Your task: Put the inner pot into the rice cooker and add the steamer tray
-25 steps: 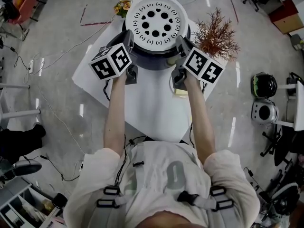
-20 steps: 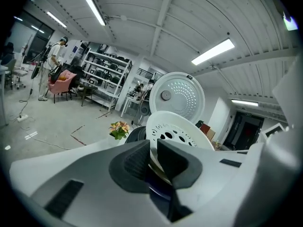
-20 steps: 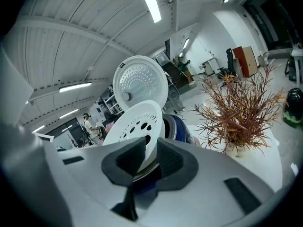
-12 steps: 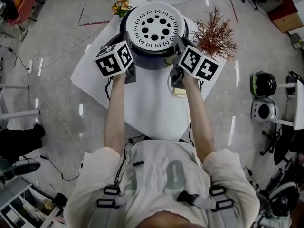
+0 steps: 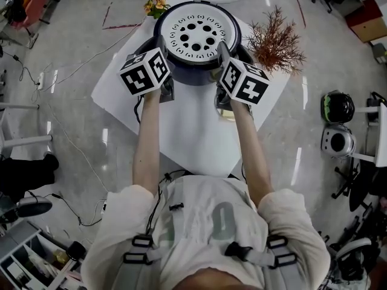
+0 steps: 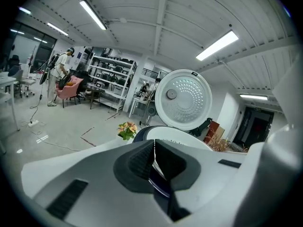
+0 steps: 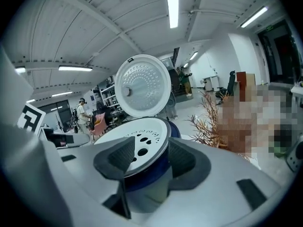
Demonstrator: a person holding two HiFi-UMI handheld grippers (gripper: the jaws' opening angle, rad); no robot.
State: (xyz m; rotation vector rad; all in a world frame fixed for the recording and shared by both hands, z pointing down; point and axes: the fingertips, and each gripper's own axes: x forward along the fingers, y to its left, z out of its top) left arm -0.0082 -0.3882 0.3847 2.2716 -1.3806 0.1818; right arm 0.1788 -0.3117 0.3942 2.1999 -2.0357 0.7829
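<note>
The person stands close against the white table [image 5: 184, 132], both forearms stretched straight ahead and roughly side by side, the left forearm [image 5: 146, 144] and the right forearm [image 5: 251, 147] bare below short white sleeves. Each hand carries its gripper pointing forward and a little downward, and the marker cubes sit just short of the cooker.

The left gripper [image 6: 154, 150] is clamped tight. Its dark pads meet along one seam, with a thin pale edge pinched in it that looks like the rim of the steamer tray [image 5: 196, 32]. The right gripper [image 7: 151, 150] has just been opening. Its pads now stand apart on either side of the tray's near rim, which lies between them without being pressed.

The tray, white and round with rings of holes, sits level on top of the dark blue rice cooker [image 5: 192, 76], in the cooker's mouth. It covers the opening, so I can't make out the inner pot beneath it. The two grippers flank the cooker's front, one at each side.

Behind the tray the lid [image 6: 182, 98] stands swung up, its dimpled pale underside facing this way. A small bunch of flowers [image 5: 156, 6] sits at the table's far left, and a reddish dried plant [image 5: 275, 41] is just beside the cooker at the far right. Beyond are a glossy floor with trailing cables, and shelves [image 6: 111, 79] along the far wall.
</note>
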